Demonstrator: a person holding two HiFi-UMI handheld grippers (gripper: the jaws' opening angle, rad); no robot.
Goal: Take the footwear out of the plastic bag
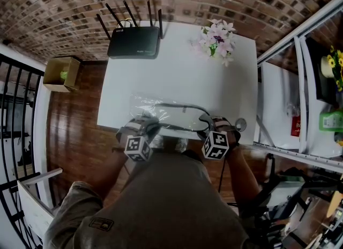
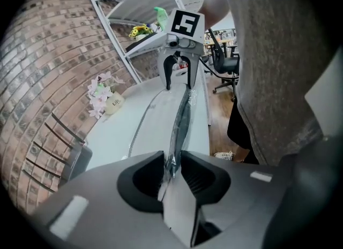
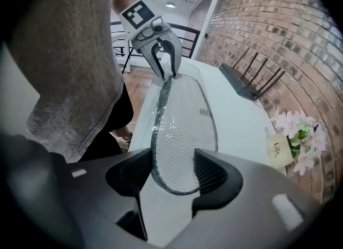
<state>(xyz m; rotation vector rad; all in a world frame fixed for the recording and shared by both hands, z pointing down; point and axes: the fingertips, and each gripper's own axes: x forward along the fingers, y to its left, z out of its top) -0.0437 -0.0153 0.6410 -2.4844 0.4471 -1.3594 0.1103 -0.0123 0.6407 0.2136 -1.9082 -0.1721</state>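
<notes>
A flat white slipper (image 3: 185,130) with dark trim, probably light and floppy, lies in a clear, slippery plastic bag (image 2: 179,124) on a white desk (image 1: 177,71). Left gripper (image 2: 172,170) fingers pinch bag film; right gripper (image 3: 172,175) fingers, spread, straddle the slipper's end, a likely hold.

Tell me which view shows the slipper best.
Right gripper view: the slipper lies flat-on, its zigzag sole and dark rim clear through the bag. The left gripper view shows it only edge-on, as a thin dark strip. The head view shows it small, washed out by glare on the plastic.
</notes>
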